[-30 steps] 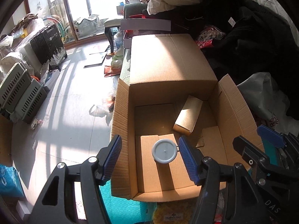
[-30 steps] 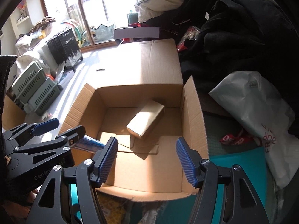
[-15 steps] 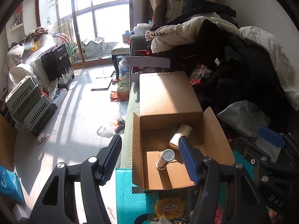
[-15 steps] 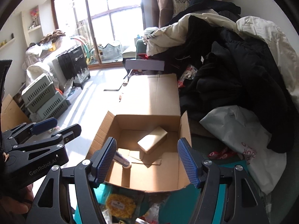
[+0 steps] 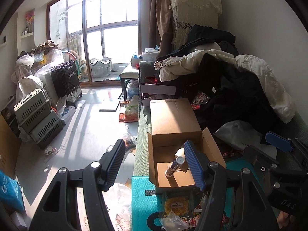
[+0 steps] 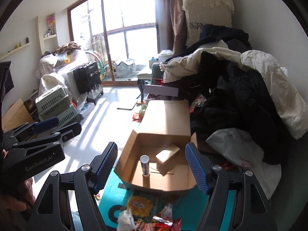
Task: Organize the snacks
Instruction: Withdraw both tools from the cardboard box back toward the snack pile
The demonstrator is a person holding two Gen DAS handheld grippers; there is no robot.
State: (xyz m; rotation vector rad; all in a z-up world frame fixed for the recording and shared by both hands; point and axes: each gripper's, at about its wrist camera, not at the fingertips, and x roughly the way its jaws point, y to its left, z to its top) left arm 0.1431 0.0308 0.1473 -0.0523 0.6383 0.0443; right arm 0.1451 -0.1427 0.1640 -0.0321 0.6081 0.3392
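Left wrist view: the left hand-held gripper [image 5: 154,165] gapes wide, empty; the tube [image 5: 174,165] lies tilted inside the cardboard box [image 5: 174,119], just ahead.

Right wrist view: the right hand-held gripper [image 6: 152,165] also hangs wide, empty; loose snack packets [image 6: 140,205] lie below the box [image 6: 165,117], near both.

The box [image 6: 165,119] at frame centre is matt brown corrugated cardboard. The bag [image 6: 236,150] at right is thin, crinkled white plastic. The mat [image 5: 142,196] at the bottom is glossy teal bubble plastic. The gripper fingers [image 5: 193,163] have ribbed blue pads on matt black plastic.
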